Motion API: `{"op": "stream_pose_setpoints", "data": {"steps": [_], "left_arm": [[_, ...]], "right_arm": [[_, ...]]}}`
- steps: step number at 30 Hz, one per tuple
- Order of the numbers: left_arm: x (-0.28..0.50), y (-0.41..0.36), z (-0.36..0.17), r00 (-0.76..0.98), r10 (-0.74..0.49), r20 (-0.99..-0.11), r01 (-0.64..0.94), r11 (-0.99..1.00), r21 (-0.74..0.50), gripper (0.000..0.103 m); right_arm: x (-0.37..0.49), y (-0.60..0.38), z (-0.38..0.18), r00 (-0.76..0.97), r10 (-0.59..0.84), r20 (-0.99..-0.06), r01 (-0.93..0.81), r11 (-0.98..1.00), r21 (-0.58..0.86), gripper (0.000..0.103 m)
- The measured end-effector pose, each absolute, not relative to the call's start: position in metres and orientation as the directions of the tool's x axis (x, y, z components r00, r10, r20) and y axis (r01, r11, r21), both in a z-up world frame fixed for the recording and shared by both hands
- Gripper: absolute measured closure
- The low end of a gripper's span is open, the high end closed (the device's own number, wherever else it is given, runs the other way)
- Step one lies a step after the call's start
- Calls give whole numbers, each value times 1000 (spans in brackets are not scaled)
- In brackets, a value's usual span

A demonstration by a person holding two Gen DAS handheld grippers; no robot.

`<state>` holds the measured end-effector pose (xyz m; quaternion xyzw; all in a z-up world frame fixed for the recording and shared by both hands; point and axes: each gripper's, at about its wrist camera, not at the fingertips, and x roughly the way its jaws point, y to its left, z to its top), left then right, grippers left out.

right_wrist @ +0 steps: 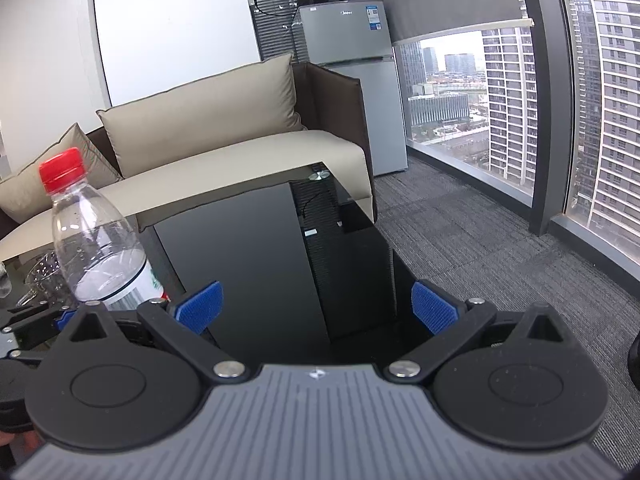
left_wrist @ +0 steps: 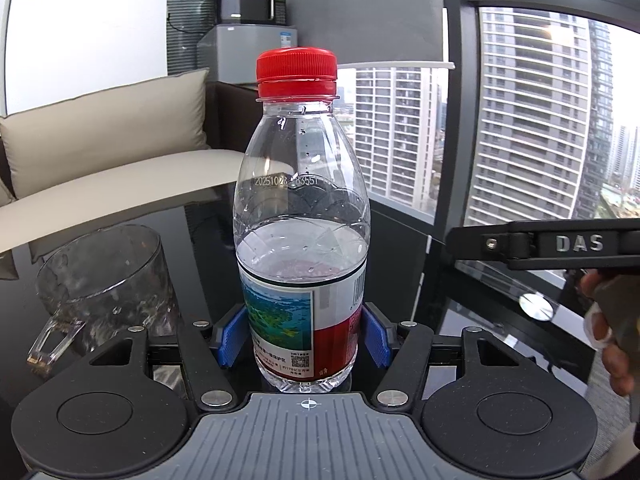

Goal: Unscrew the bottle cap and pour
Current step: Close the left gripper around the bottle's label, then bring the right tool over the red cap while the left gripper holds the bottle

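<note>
Two claws in play, and the left claw point(left_wrist: 305, 336) has its blue pads pressed against both sides of the clear plastic water bottle with the printed label point(left_wrist: 302, 248), clamped low on the label. The bottle stands upright on the glossy black glass counter point(right_wrist: 256, 264), dead centre in the left wrist view, about half full, its red screw cap point(left_wrist: 296, 70) on at the top. At nine o'clock from the bottle sits a clear glass mug with a handle point(left_wrist: 106, 284), just beside it on the counter. At three o'clock, the black body of the other tool pokes in, held by a hand point(left_wrist: 612, 332).

Over to the right wrist view: the right claw point(right_wrist: 316, 306) is spread wide, blue pads point(right_wrist: 200, 306) well apart with only dark counter between them. The bottle shows at nine o'clock there, off to the claw's left. A beige sofa point(right_wrist: 224, 132) lies beyond at twelve o'clock.
</note>
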<state>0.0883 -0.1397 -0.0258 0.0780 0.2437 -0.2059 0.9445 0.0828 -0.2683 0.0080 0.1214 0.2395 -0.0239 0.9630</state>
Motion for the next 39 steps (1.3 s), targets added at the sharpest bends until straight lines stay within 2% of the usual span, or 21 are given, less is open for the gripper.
{"op": "stream_pose_setpoints", "data": {"steps": [10, 16, 23, 26, 34, 37, 39], "left_arm": [[71, -122, -23, 771, -382, -509, 467, 883, 47, 47], [67, -116, -21, 758, -394, -521, 484, 874, 43, 47], [64, -111, -20, 751, -402, -523, 494, 869, 41, 47], [62, -111, -20, 752, -405, -520, 497, 867, 43, 47], [61, -113, -21, 753, -406, -518, 497, 867, 43, 47], [60, -112, -20, 752, -405, -519, 498, 866, 45, 47], [59, -112, -20, 752, -405, -520, 498, 866, 47, 47]], "right_arm": [[75, -254, 12, 879, 31, -476, 89, 970, 226, 0], [68, -231, 15, 896, 36, -443, 29, 990, 138, 0], [63, -227, 18, 895, 57, -443, 17, 987, 161, 0], [56, -225, 24, 905, 102, -413, -16, 978, 207, 0], [46, -205, 38, 927, 188, -325, -119, 968, 221, 0], [47, -200, 48, 925, 149, -351, -82, 977, 197, 0], [46, -205, 54, 920, 168, -354, -80, 965, 249, 0]]}}
